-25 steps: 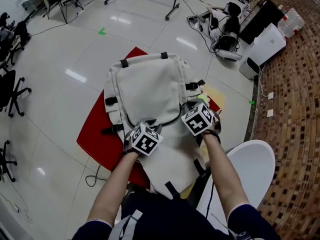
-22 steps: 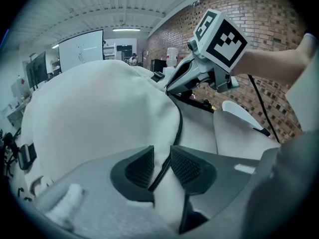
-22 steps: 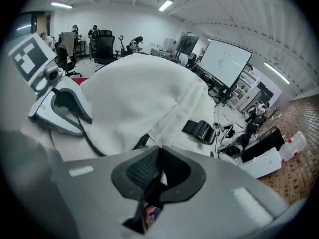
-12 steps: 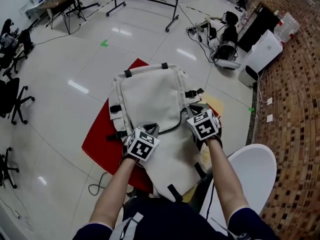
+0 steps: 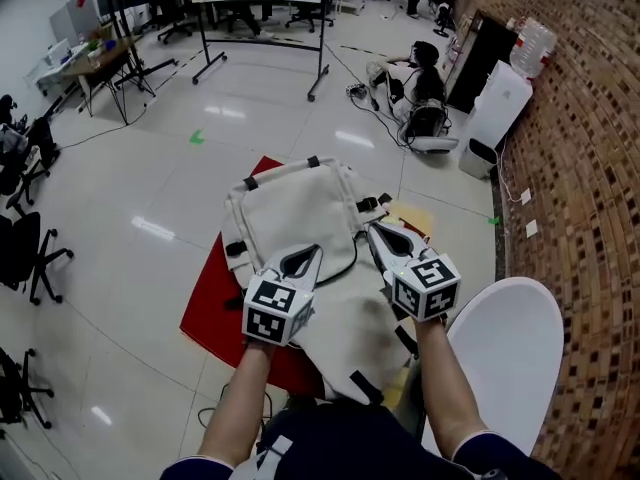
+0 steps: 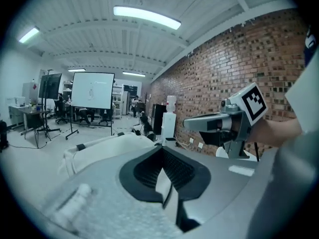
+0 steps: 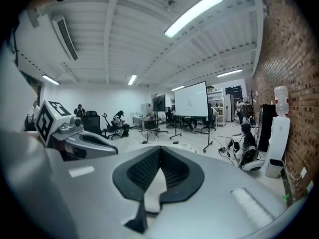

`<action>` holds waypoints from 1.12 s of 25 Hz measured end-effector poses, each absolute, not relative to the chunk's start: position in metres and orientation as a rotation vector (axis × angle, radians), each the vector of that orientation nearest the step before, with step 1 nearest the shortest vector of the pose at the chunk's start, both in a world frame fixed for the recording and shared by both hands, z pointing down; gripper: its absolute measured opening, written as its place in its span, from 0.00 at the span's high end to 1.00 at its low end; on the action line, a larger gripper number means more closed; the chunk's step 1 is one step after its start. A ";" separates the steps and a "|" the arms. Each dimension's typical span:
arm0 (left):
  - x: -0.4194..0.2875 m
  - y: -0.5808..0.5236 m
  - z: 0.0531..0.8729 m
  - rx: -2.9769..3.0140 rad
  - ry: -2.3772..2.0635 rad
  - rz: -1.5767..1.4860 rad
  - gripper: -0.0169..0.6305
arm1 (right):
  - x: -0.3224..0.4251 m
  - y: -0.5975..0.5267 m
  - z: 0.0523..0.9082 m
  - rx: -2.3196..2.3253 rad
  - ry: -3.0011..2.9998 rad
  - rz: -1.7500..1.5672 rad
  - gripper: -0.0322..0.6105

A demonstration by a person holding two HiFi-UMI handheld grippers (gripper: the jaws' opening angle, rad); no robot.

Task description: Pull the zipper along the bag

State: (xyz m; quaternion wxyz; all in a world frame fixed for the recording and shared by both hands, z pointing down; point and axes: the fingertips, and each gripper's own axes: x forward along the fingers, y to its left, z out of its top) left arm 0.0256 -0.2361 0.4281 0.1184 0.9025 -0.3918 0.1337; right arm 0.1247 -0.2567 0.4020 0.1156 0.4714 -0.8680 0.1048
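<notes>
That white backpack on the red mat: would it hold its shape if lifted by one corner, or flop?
Probably flop: the backpack is soft fabric lying slack and creased on the red mat. It looks fairly flat, so it is likely light and near empty. Pushed, it would probably bunch up rather than slide as one piece.

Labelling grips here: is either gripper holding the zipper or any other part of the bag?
Nothing is held. The left gripper and right gripper are both shut and empty, above the bag.
</notes>
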 end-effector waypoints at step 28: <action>-0.003 -0.197 0.367 2.788 -1.035 0.201 0.97 | 0.046 -0.178 0.348 1.424 -2.757 0.201 0.95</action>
